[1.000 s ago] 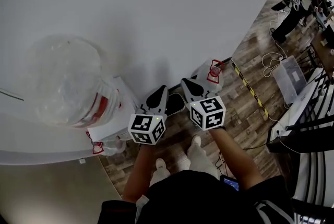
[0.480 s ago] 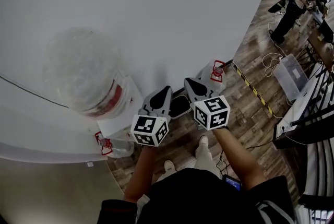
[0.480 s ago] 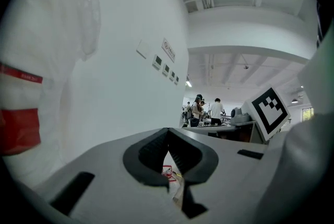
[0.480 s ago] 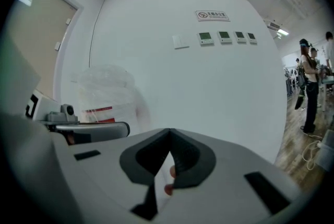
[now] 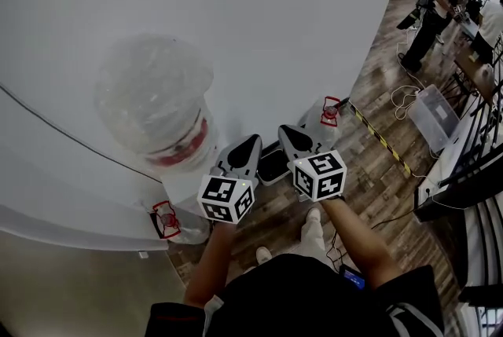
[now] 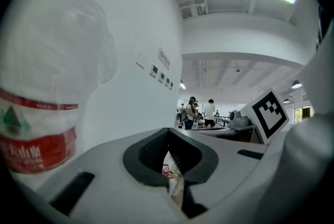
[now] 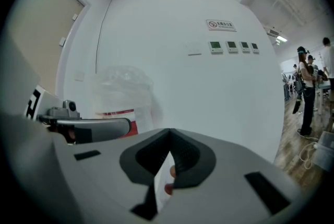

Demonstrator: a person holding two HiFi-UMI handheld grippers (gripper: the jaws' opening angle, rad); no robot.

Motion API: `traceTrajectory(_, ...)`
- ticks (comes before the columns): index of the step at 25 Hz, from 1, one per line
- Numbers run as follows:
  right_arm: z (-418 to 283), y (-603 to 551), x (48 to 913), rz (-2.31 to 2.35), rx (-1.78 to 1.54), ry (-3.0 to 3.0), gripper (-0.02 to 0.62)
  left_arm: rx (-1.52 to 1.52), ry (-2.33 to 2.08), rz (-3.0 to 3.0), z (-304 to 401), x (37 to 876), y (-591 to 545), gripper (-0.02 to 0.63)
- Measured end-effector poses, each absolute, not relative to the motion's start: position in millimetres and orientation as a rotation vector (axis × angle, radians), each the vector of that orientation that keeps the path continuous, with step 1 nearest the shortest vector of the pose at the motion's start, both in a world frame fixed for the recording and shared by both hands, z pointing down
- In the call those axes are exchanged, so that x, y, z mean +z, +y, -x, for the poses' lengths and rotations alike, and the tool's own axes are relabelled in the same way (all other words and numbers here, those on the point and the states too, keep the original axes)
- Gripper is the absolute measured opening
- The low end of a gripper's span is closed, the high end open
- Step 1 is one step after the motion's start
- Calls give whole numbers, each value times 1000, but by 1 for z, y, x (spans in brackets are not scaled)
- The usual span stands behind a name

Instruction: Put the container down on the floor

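Left gripper view: possibly Chinese label (image 6: 36,139)

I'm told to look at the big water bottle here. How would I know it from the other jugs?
Face the white wall. Against it, on the person's left, a white stand holds one big clear bottle up. It alone stands raised, with a red label band round it; the other two jugs, one by the stand's foot and one further right, sit low on the wooden floor.
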State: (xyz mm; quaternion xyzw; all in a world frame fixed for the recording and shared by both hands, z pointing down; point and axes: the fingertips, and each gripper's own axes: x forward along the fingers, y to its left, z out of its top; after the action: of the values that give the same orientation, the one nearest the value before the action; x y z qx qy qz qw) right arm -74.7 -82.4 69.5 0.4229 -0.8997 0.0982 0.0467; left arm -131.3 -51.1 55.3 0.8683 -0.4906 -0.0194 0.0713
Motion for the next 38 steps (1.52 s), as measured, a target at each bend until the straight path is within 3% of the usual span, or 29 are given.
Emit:
traceTrajectory(19,91,-41,51,-1353,270,-2747,29,-87,-1417,-2656,149,43,-13,15)
traceTrajectory(38,11,-25,37,-1350,302,-2775,29,-102,-1384,-2666,64,18,5,15)
